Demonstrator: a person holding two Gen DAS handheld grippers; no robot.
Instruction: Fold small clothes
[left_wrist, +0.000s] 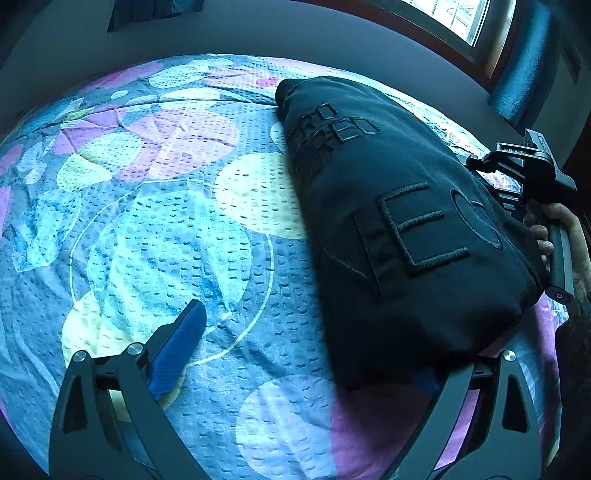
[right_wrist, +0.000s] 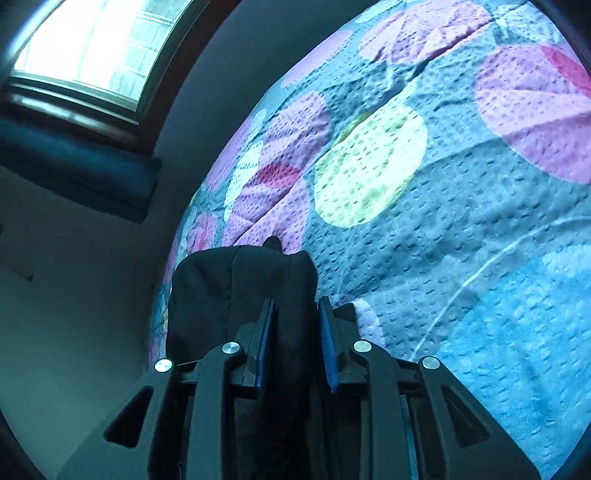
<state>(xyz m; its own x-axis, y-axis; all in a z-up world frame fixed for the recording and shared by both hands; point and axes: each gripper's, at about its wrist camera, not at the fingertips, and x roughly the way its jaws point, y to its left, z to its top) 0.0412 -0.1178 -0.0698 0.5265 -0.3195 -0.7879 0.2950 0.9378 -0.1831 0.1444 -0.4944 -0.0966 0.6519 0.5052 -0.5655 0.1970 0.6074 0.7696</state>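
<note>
Black garment (left_wrist: 402, 229) w/ raised lettering is folded into a bundle, held up over the bed (left_wrist: 155, 192), which has a blue/purple/yellow circle-print cover. R tongs (right_wrist: 295, 314) clamped on a fold of the dark fabric (right_wrist: 240, 295), cloth bunched btwn the blue pads (right_wrist: 327, 332). R tool & the hand (left_wrist: 561, 232) holding it show at the garment's far edge in left view. L tongs (left_wrist: 310, 354) spread wide; one blue finger (left_wrist: 184, 343) is bare over the cover, other side hidden under the garment, so can't tell if it touches
</note>
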